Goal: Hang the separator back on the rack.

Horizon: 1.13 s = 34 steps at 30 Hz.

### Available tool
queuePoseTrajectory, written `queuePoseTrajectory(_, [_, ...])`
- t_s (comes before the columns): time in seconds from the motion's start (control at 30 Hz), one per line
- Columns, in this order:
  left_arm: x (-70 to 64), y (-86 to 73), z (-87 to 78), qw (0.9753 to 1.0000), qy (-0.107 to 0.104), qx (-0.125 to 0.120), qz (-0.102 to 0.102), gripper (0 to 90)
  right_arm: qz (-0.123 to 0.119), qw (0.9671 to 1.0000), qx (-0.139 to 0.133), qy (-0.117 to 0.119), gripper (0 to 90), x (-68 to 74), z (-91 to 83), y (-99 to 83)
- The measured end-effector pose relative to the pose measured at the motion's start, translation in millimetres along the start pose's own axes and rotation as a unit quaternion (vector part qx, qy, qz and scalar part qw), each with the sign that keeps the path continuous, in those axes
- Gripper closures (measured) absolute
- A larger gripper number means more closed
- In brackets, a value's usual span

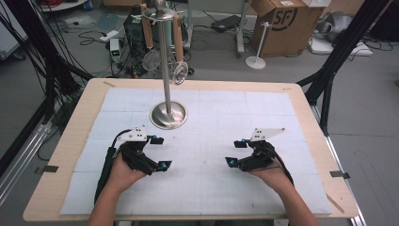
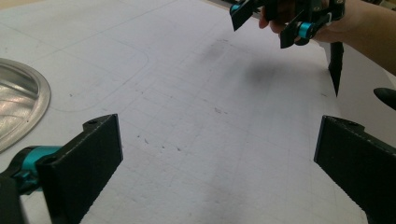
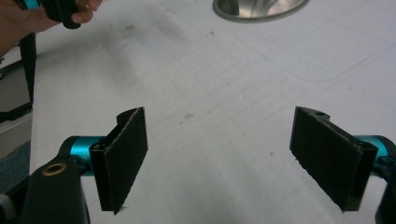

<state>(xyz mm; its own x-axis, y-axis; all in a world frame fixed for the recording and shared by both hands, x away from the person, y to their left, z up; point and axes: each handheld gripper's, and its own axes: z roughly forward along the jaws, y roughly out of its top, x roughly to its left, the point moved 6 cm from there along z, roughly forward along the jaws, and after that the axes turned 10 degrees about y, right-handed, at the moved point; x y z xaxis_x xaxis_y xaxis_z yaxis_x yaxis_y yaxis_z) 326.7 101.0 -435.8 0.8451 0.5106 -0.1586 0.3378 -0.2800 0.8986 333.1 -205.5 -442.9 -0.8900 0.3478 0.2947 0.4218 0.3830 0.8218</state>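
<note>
High view showed, nearest the camera, the person's two forearms coming in over the table edge, each hand wrapped around a black two-jaw gripper resting low over the white gridded mat (image 1: 202, 188). The left gripper (image 1: 158, 153) sat at the left of the mat with its jaws spread wide and nothing between them; the right gripper (image 1: 236, 152) sat well apart at the right, equally wide and equally empty (both gripper views confirmed the bare mat between the black pads).

Beyond the left gripper, and nearer to it than to the right one, stood the polished steel stand with a round domed base (image 1: 168, 115) and a tall thin pole, upright near the far middle of the mat. From the arms at its top hung wooden-handled wire strainers (image 1: 177, 70), dangling beside the pole and clear of the table. In the left gripper view the base's rim (image 2: 18, 109) lay just off to the left of the jaws; in the right gripper view it (image 3: 259, 8) sat far ahead.

The stand looked top-heavy, so a sideways nudge against the pole could probably rock it or set the strainers swinging. A grip taken on a swinging round mesh head might slip, and the glossy pole offered little purchase. Behind the light wooden table (image 1: 70, 136), cables and a cardboard box littered the floor.
</note>
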Motion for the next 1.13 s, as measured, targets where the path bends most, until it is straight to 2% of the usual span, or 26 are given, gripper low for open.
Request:
queuePoseTrajectory(0.1, [-0.1, -0.5, 0.3, 1.0000, -0.002, -0.001, -0.004, 1.6, 0.005, 1.0000, 0.006, -0.005, 18.4, 0.0, -0.5, -5.7])
queuePoseTrajectory(0.27, [0.3, -0.9, 0.2, 1.0000, -0.001, 0.000, -0.001, 1.6, 0.008, 0.9999, -0.004, -0.006, 18.4, -0.2, -1.9, -13.2])
queuePoseTrajectory(0.43, [-0.5, -4.0, -1.4, 1.0000, 0.000, 0.001, -0.004, 1.6, 0.014, 0.9999, 0.003, -0.008, 18.4, -0.8, -0.8, -21.8])
queuePoseTrajectory(0.8, [1.2, -6.5, -1.9, 1.0000, 0.003, 0.005, -0.005, 1.6, 0.019, 0.9998, -0.002, -0.007, 18.5, -4.6, -0.6, -22.4])
queuePoseTrajectory(1.13, [3.0, -6.7, -0.7, 0.9999, 0.004, 0.004, -0.009, 1.6, 0.014, 0.9999, -0.004, -0.006, 18.4, -5.1, 0.4, -21.6])
